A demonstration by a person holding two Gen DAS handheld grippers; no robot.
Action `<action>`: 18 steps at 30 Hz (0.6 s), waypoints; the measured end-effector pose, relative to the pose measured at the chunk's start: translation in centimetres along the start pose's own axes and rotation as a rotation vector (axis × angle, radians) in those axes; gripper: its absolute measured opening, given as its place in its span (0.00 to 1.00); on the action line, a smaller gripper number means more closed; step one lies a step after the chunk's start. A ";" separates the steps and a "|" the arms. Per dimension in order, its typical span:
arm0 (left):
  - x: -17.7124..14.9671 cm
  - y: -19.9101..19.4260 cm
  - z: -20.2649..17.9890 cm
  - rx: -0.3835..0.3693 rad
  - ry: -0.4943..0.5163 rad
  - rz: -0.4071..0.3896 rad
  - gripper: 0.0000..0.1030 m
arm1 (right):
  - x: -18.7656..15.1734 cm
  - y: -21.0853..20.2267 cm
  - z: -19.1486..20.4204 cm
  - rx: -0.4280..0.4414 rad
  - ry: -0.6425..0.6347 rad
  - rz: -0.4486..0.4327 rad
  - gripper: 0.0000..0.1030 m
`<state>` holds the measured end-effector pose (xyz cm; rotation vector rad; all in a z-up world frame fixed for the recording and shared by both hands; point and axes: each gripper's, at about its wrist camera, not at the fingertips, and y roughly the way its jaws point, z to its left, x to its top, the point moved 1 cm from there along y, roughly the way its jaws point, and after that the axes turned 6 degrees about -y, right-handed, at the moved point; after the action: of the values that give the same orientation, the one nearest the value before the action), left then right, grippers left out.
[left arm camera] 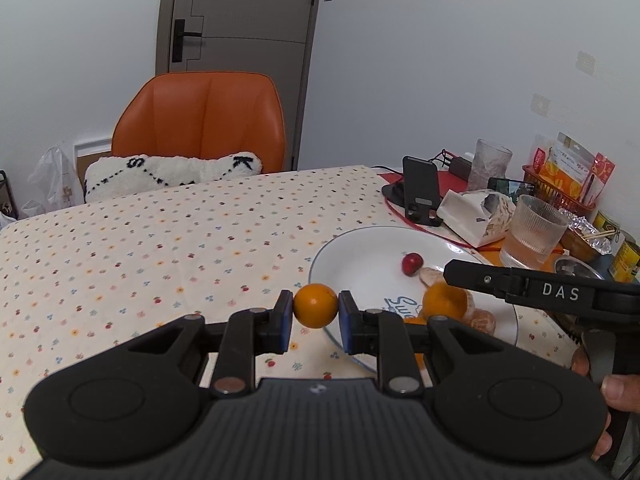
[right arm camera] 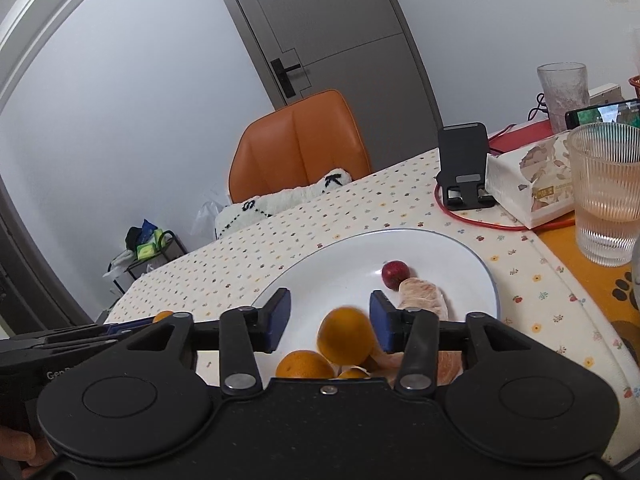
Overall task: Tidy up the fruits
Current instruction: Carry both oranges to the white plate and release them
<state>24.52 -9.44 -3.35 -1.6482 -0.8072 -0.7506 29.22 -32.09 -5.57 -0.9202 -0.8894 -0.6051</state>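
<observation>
The left gripper (left arm camera: pixel 316 306) is clamped on a small orange (left arm camera: pixel 315 305), holding it above the tablecloth (left arm camera: pixel 160 240) just beside the near-left rim of the white plate (left arm camera: pixel 360 256). The right gripper (right arm camera: pixel 329 316) hangs over the plate with its jaws apart; a blurred orange (right arm camera: pixel 347 336) sits between and just below them, gripped by neither pad. A red fruit (right arm camera: pixel 395 274) and peeled segments (right arm camera: pixel 424 298) lie further back on the plate

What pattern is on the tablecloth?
Cream tablecloth with small multicoloured fruit and flower prints; left wrist view.
</observation>
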 end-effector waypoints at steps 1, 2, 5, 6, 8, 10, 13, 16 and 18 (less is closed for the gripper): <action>0.0 0.1 -0.1 -0.002 0.002 0.000 0.21 | 0.0 0.0 -0.1 -0.003 0.001 0.000 0.47; 0.1 0.3 -0.2 -0.005 0.005 0.001 0.21 | -0.1 -0.1 -0.3 -0.005 0.005 0.002 0.48; 0.1 0.7 -0.7 -0.015 0.012 0.005 0.21 | -0.3 -0.4 -0.7 -0.009 0.015 0.008 0.49; 0.1 0.9 -0.9 -0.020 0.014 0.007 0.21 | -0.3 -0.5 -0.8 -0.012 0.014 0.008 0.50; 0.1 1.2 -1.3 -0.028 0.020 0.010 0.21 | -0.4 -0.8 -0.9 -0.018 0.013 0.010 0.52; 0.1 1.5 -1.7 -0.036 0.023 0.014 0.21 | -0.5 -1.0 -1.1 -0.022 0.013 0.013 0.52; 0.1 2.1 -2.2 -0.046 0.028 0.022 0.22 | -0.7 -1.3 -1.3 -0.028 0.012 0.014 0.52; 0.0 2.5 -2.5 -0.051 0.027 0.025 0.25 | -0.9 -1.6 -1.6 -0.036 0.015 0.014 0.52; -0.1 2.7 -2.5 -0.047 0.028 0.035 0.26 | -1.0 -1.8 -1.8 -0.042 0.020 0.015 0.52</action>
<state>26.52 -12.33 -4.40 -1.6863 -0.7442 -0.7714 28.03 -34.43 -6.26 -0.9564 -0.8541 -0.6213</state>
